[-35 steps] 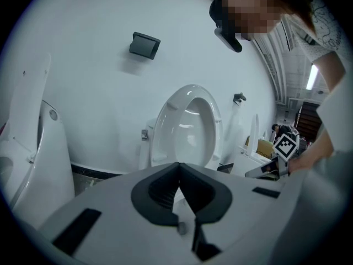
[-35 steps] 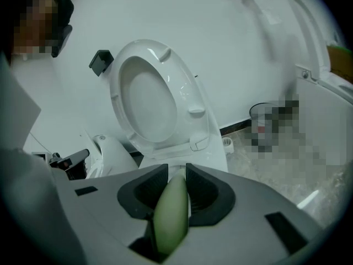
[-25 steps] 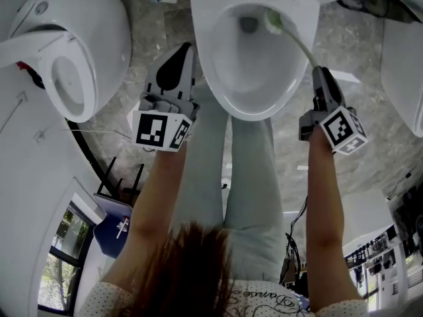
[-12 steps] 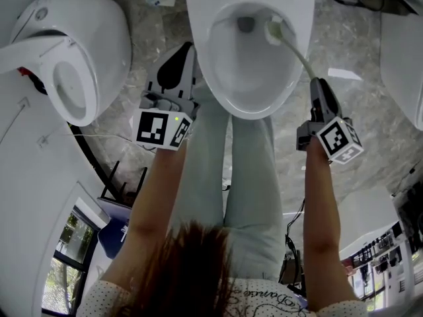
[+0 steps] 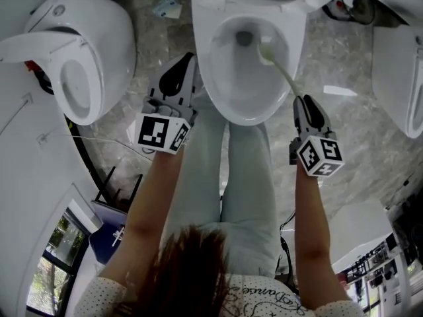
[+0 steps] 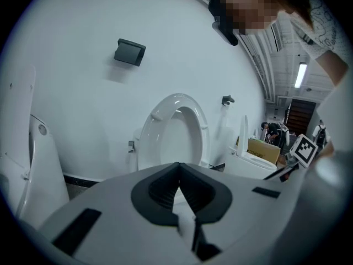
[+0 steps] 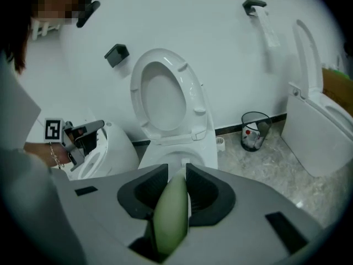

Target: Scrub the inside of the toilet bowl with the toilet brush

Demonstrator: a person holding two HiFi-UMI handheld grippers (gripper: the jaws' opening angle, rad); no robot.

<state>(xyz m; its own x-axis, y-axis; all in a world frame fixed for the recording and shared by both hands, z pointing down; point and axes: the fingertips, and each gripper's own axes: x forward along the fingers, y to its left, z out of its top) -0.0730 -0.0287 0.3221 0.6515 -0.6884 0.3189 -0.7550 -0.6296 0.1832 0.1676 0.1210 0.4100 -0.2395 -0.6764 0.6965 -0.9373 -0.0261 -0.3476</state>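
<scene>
The white toilet bowl (image 5: 232, 94) stands straight ahead with its seat (image 7: 162, 98) raised. A toilet brush with a pale green handle (image 5: 285, 78) reaches into the bowl, and its head (image 5: 266, 50) rests on the right inner wall beside the drain (image 5: 244, 38). My right gripper (image 5: 305, 105) is shut on the handle (image 7: 172, 214), just off the bowl's right rim. Beside the left rim my left gripper (image 5: 187, 63) hovers shut with nothing in it. In the left gripper view that gripper (image 6: 178, 170) points at a neighbouring toilet (image 6: 176, 131).
A second toilet (image 5: 79, 58) with its lid up stands to the left, another fixture (image 5: 396, 71) to the right. A wire waste bin (image 7: 255, 130) sits by the wall on the marble floor. My legs (image 5: 244, 177) stand right before the bowl.
The right gripper has drawn left, closer to the bowl. The brush head has slid a little down the right inner wall toward me. The left gripper has hardly moved.
</scene>
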